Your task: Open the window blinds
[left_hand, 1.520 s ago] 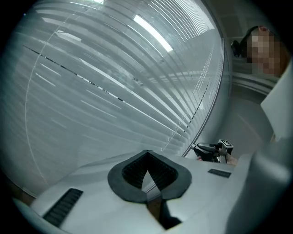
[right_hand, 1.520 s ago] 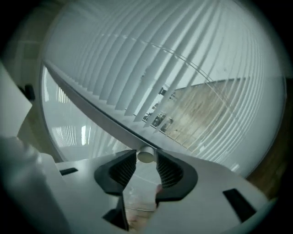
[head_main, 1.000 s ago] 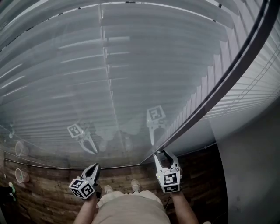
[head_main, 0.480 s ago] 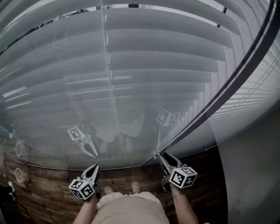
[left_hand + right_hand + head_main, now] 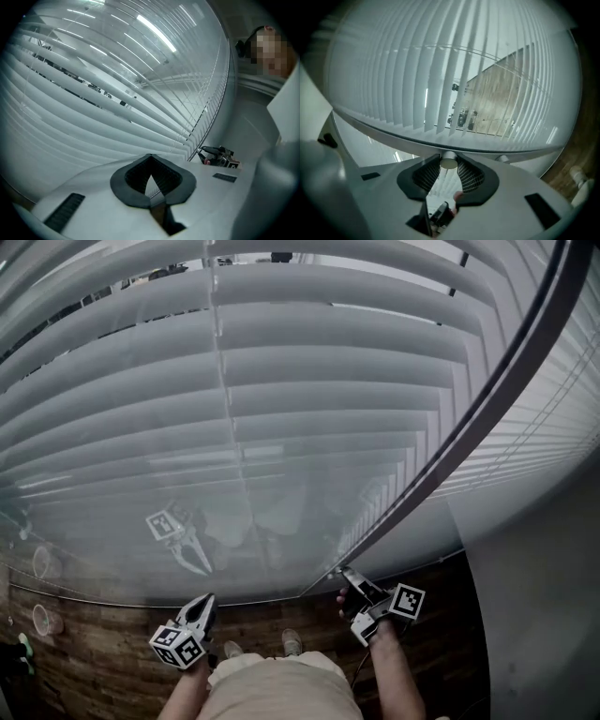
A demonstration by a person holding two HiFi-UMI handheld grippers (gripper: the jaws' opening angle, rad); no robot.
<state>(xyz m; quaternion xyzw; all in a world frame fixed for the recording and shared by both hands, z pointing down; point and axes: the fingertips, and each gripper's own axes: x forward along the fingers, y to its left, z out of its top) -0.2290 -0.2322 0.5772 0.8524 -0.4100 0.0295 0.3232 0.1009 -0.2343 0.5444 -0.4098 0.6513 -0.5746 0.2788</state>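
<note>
White horizontal blinds (image 5: 281, 381) hang behind a glass pane, slats tilted with gaps between them; the blinds (image 5: 440, 84) let a building show through. My right gripper (image 5: 345, 574) is at the foot of the dark window frame (image 5: 497, 399), rolled onto its side. Its jaws have just been closing, and the right gripper (image 5: 449, 162) is shut on a small round silver knob (image 5: 449, 160) under the frame. My left gripper (image 5: 206, 600) hangs lower left, shut with nothing in it and away from the glass. The left gripper (image 5: 150, 157) faces the blinds (image 5: 93, 108) and sees the right gripper (image 5: 218, 156).
The glass mirrors my left gripper as a reflection (image 5: 178, 535). A dark wooden floor (image 5: 94, 652) runs below the pane, with my legs and shoes (image 5: 281, 652) at the bottom. A plain grey wall (image 5: 534, 596) stands on the right.
The right gripper has rolled about a quarter turn on the knob, its marker cube swinging to the right. The slats have tilted from nearly flat to standing apart. The left gripper has stayed put.
</note>
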